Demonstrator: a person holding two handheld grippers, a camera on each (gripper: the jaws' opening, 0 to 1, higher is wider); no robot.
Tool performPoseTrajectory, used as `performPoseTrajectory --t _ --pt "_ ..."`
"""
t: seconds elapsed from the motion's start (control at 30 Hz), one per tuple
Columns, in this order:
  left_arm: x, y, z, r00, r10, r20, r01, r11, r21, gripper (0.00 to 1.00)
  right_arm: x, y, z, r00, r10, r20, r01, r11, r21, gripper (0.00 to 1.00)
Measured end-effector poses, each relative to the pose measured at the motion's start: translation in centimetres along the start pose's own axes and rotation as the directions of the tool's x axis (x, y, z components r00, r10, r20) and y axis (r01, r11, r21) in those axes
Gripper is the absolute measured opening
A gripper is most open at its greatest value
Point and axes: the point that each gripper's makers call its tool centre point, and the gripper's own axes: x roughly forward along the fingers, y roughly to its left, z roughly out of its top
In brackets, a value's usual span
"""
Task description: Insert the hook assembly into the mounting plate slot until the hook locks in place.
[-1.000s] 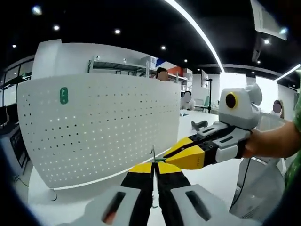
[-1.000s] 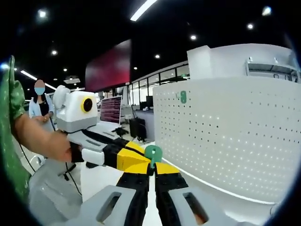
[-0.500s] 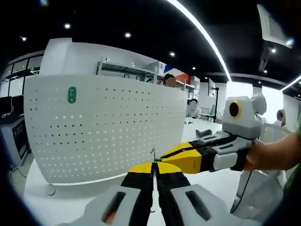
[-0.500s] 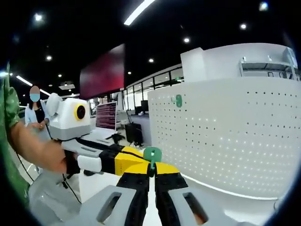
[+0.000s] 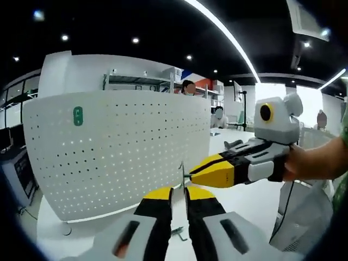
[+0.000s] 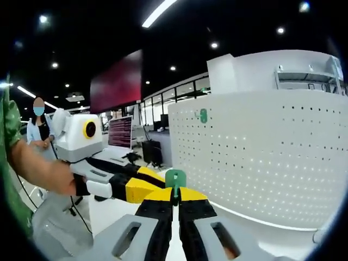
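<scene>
- The right tool (image 6: 174,197) has its yellow-tipped jaws pressed together on the hook assembly (image 6: 175,178), whose green tab stands up just past the tips. Gripping it low down leaves the working end free, which looks like a choice made for presenting it to the board.
- In the left gripper view the same right tool (image 5: 191,175) comes in from the right with a thin metal wire at its tip, so the hook's metal part is likely what points toward the board.
- The left tool (image 5: 178,191) shows its jaws a narrow gap apart with nothing between them. It sits just beside the right tool's tip, probably to steady or guide the hook.
- In the right gripper view the left tool (image 6: 142,187) lies close under the green tab; whether it touches the hook I cannot tell.
- The mounting plate (image 5: 119,147) is a white perforated board standing upright on the white table (image 5: 255,201), near the tools but apart from the hook. A small green piece (image 5: 78,116) is already fixed high on it.
- The hook is not yet in any slot, so insertion is still to do.
- A small metal part (image 5: 178,232) lies on the table below the left tool.
</scene>
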Motion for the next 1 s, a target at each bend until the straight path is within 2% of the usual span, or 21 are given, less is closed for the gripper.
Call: performPoseTrajectory --t 0.17,0.27,0.4,0.57,0.87,0.93,1.0 --pt "0.0 0.1 -0.3 1.000 -0.016 -0.011 0.016 1.000 -0.010 0.22 0.0 -0.4 -0.1 0.999 -0.033 -0.010 0.033 0.999 -0.018 0.01" --pt "0.1 -0.7 -0.2 0.998 -0.060 -0.006 0.060 0.998 -0.018 0.32 0.0 -0.5 0.0 0.999 -0.035 -0.010 0.035 0.999 -0.020 0.01" --pt "0.2 -1.3 -0.2 0.996 -0.086 -0.003 0.086 0.996 -0.020 0.48 0.0 -0.6 0.0 0.999 -0.044 -0.010 0.044 0.999 -0.017 0.01" --pt "0.5 -1.9 -0.4 0.993 -0.115 -0.013 0.114 0.993 -0.033 0.62 0.0 -0.9 0.2 0.998 -0.059 -0.010 0.059 0.998 -0.017 0.01" --pt "0.6 -2.2 -0.3 0.993 -0.120 -0.008 0.120 0.993 -0.025 0.77 0.0 -1.2 0.2 0.997 -0.074 -0.014 0.074 0.997 -0.012 0.01" --pt "0.6 -2.4 0.1 0.991 -0.130 0.016 0.130 0.991 -0.025 0.85 0.1 -1.2 0.3 0.997 -0.074 -0.013 0.074 0.997 -0.012 0.01" --pt "0.6 -2.5 0.3 0.990 -0.138 0.018 0.139 0.990 -0.030 0.88 0.1 -1.2 0.3 0.997 -0.074 -0.012 0.074 0.997 -0.013 0.01"
